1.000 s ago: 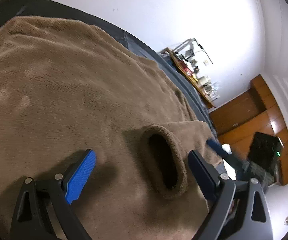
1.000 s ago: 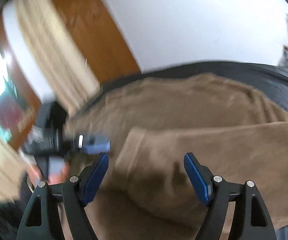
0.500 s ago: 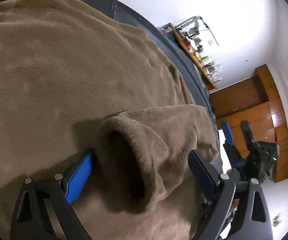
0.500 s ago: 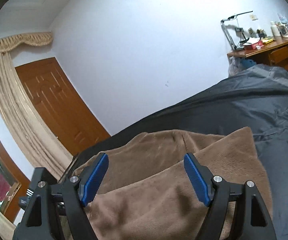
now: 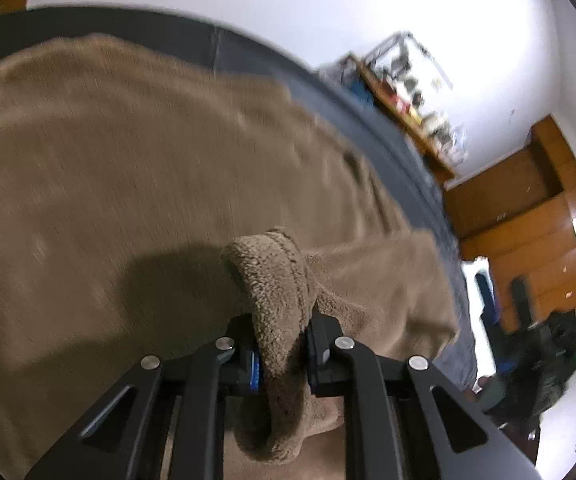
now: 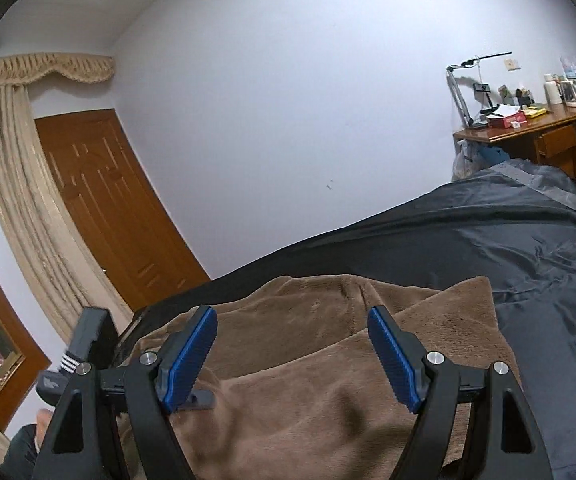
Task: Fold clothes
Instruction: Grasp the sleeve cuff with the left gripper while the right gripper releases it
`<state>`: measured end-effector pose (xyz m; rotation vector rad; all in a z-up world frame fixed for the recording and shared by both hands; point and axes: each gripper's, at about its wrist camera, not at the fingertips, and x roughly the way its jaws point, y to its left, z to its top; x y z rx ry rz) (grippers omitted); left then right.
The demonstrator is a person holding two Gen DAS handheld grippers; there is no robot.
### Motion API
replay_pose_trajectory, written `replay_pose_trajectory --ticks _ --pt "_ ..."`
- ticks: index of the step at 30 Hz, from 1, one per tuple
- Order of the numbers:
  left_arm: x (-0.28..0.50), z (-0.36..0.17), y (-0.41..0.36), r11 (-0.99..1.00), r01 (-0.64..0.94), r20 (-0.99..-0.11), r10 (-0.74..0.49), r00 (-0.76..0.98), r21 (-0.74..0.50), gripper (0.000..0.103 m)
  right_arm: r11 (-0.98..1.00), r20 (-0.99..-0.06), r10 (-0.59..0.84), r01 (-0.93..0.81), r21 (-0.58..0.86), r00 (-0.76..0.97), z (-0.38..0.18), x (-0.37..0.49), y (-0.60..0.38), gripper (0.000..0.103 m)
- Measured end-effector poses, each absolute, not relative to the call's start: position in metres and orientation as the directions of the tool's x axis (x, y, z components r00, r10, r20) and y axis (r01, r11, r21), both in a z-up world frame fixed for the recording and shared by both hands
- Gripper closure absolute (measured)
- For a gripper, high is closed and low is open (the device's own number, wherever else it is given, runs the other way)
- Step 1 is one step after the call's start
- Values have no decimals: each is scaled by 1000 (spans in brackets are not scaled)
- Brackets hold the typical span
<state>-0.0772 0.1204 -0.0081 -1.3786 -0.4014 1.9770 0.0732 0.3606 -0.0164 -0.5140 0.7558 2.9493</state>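
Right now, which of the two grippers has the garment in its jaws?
The left gripper: its jaws, just closed, pinch the brown fleece sleeve cuff. The right gripper stands open, nothing between its jaws.

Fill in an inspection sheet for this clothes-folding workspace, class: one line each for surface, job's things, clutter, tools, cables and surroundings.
Surface: bed under a dark grey cover, wrinkled, bare at the far side.
Job's things: brown fleece garment spread over the bed, one layer lying across another; its sleeve cuff is lifted off the fabric.
Clutter: nothing seen on the bed besides the garment.
Tools: left tool has just been closing and is clamped on the cuff; right tool open above the fleece, nothing between its pads.
Cables: nothing seen.
Surroundings: wooden desk crowded with small items and a lamp arm, wooden door, beige curtain, white wall.
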Motion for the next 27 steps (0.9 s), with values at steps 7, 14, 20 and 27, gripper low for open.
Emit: replay_pose_trajectory --ticks 7,14,20,27 --pt "-98 25 36 -741 -287 -647 671 -362 -607 85 -832 -395 53 -259 490 -917 -28 73 382 23" --pt "-104 9 -33 -805 -194 -694 585 -420 -561 85 -852 -433 66 -276 444 -899 -31 67 376 23" --pt "-106 -26 -39 -837 -165 -744 540 -394 -521 84 -890 -482 85 -284 357 -872 -33 58 366 23" --pt "-107 -52 -34 -867 -147 -769 492 -407 -477 58 -977 -529 101 -184 106 -842 -37 44 316 23"
